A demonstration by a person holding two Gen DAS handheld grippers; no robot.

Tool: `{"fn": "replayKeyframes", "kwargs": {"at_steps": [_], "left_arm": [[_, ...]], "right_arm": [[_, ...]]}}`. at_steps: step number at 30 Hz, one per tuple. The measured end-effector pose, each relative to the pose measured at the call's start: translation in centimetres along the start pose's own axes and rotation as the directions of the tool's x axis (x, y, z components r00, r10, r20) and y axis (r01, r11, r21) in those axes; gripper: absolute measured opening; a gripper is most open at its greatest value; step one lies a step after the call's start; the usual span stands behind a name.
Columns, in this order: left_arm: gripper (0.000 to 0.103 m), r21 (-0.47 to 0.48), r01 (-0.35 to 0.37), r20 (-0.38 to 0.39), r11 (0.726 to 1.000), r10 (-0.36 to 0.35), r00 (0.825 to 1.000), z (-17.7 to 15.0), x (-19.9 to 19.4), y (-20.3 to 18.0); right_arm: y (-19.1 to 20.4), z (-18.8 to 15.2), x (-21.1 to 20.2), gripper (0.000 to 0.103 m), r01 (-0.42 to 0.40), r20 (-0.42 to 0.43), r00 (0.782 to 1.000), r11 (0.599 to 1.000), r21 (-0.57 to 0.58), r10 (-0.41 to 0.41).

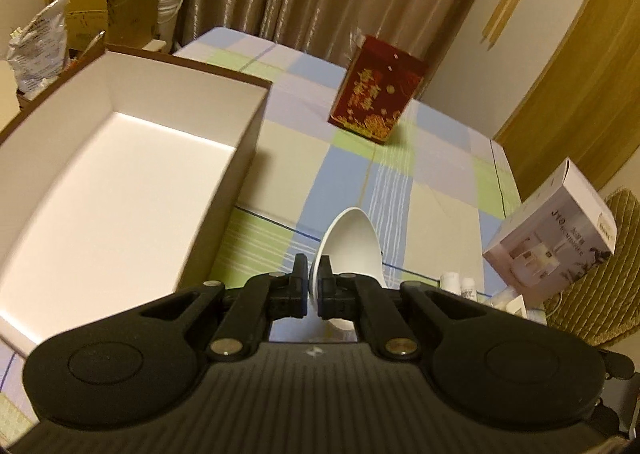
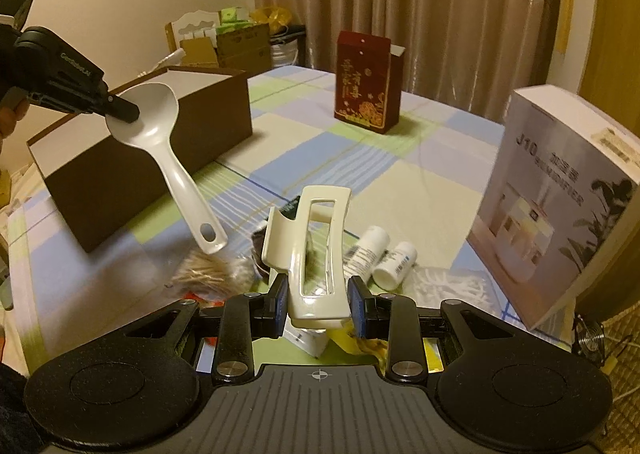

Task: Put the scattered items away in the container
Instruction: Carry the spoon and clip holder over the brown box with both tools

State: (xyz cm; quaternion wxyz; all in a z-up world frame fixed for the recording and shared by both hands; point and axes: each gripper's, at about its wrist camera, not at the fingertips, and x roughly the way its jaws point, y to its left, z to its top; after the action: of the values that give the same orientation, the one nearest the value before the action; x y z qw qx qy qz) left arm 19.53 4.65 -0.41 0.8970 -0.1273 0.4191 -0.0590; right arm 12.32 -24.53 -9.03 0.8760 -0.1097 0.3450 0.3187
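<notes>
A table covered in a pastel checked cloth [image 2: 400, 158] stands before beige pleated curtains [image 2: 400, 6], with cardboard boxes [image 2: 240, 44] stacked in the far corner of the room. The left gripper [image 1: 314, 286] is clamped on the bowl of a white plastic rice spoon [image 2: 160, 134], lifted beside the open brown cardboard container with a white inside [image 1: 120, 190] at the table's left edge. The right gripper [image 2: 320, 304] grips a cream plastic hair claw [image 2: 316, 250] above small white bottles [image 2: 380, 254] and toothpicks [image 2: 204, 274] at the near edge; a red and gold carton [image 2: 366, 82] stands mid-table, a white product box [image 2: 560, 238] at the right edge.
</notes>
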Motion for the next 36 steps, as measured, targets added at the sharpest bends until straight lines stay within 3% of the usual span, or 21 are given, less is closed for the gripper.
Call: {"fn": "replayKeyframes", "kwargs": {"at_steps": [15,29,36], "left_arm": [[0.002,-0.101,-0.061,0.094,0.993,0.07,0.993,1.7,-5.7,8.4],[0.001,-0.206,-0.113,0.195,0.972,0.154,0.969,5.2,-10.1,18.2],[0.001,-0.228,-0.144,0.14,0.963,0.179,0.974,6.0,-8.1,21.9]], "right_arm": [[6.3,5.2,2.6,0.034,-0.126,0.054,0.99,0.99,-0.058,0.13],[14.1,13.8,7.2,0.034,-0.26,0.14,0.949,0.953,-0.154,0.281],[17.7,16.7,11.0,0.034,-0.297,0.111,0.939,0.931,-0.214,0.326]]}}
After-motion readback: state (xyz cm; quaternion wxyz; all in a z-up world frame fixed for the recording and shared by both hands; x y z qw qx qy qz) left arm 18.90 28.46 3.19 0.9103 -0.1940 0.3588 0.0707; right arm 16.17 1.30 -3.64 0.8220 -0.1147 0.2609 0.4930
